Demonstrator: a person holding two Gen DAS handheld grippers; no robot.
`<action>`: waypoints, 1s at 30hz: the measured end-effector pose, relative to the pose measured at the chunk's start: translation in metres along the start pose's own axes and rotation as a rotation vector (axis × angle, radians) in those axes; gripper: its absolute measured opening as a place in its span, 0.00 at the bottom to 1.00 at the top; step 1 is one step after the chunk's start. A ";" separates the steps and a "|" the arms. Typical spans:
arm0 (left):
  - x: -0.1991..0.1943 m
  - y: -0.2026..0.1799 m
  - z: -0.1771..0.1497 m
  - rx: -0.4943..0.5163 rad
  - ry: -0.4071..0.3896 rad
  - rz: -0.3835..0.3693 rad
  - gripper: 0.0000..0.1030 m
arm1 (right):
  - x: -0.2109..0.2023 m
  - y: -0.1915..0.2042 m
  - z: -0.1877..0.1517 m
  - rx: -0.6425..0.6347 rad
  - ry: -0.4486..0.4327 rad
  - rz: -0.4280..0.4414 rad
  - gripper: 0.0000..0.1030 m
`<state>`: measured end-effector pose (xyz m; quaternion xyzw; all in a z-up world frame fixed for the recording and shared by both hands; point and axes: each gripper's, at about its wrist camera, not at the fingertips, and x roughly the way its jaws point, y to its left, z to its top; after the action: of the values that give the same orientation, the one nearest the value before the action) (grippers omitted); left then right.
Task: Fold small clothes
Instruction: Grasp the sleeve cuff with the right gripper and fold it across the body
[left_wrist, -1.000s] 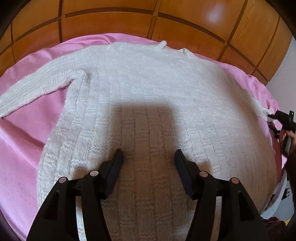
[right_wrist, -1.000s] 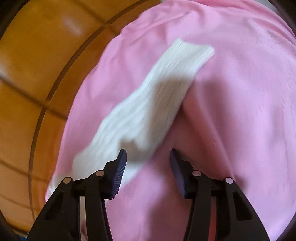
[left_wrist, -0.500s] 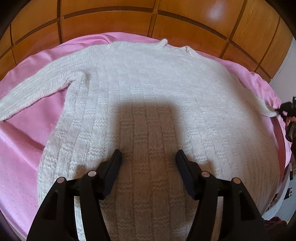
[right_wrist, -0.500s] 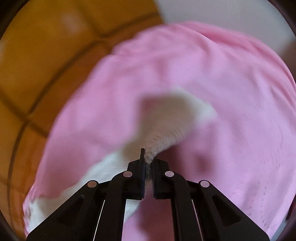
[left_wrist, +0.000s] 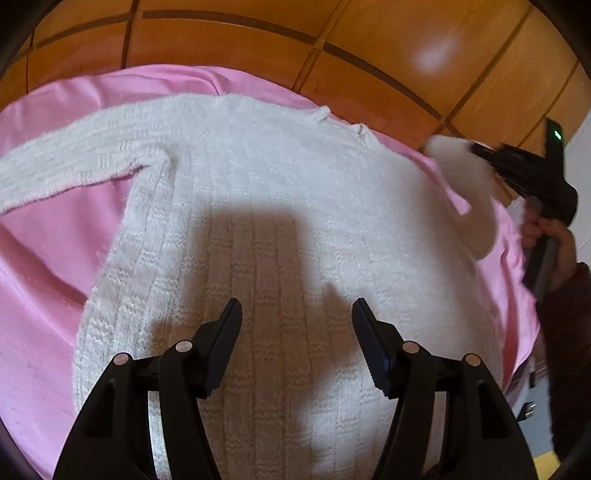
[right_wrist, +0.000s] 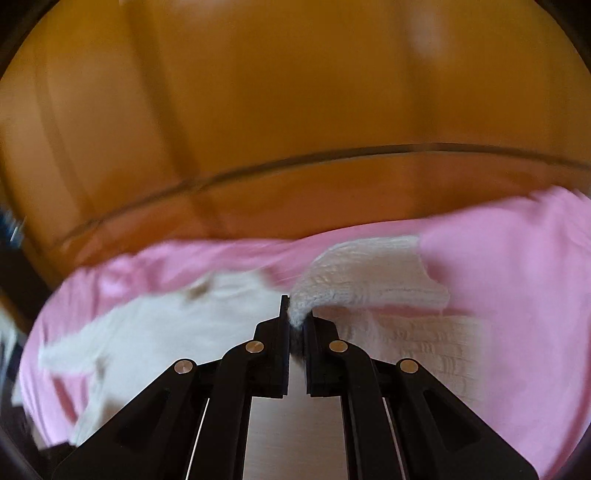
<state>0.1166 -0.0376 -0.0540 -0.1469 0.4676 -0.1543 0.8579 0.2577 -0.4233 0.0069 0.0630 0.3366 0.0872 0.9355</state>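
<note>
A white knitted sweater (left_wrist: 280, 206) lies flat on a pink sheet (left_wrist: 40, 258), its left sleeve (left_wrist: 74, 158) stretched out to the left. My left gripper (left_wrist: 297, 321) is open and empty, hovering over the sweater's lower body. My right gripper (right_wrist: 297, 314) is shut on the sweater's right sleeve (right_wrist: 369, 280) and holds it lifted over the sweater's right side. It also shows in the left wrist view (left_wrist: 480, 151), where the raised sleeve (left_wrist: 469, 184) is blurred.
A wooden panelled headboard (left_wrist: 332, 40) runs behind the bed. The pink sheet's right edge (left_wrist: 517, 258) drops off beside the hand holding the right gripper. The right wrist view is motion-blurred.
My right gripper closed on the right sleeve, then lifted it and swung it up and inward over the sweater. My left gripper stayed open over the lower body.
</note>
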 end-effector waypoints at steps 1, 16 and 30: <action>-0.001 0.001 0.003 -0.003 -0.004 -0.004 0.61 | 0.010 0.024 -0.003 -0.042 0.022 0.051 0.07; 0.020 -0.007 0.070 -0.013 -0.043 -0.098 0.63 | -0.059 -0.041 -0.095 0.207 0.094 0.006 0.62; 0.141 -0.143 0.138 0.334 0.045 0.203 0.62 | -0.088 -0.093 -0.152 0.381 0.123 -0.016 0.62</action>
<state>0.2874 -0.2095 -0.0323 0.0489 0.4670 -0.1458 0.8708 0.1049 -0.5232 -0.0716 0.2310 0.4042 0.0182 0.8849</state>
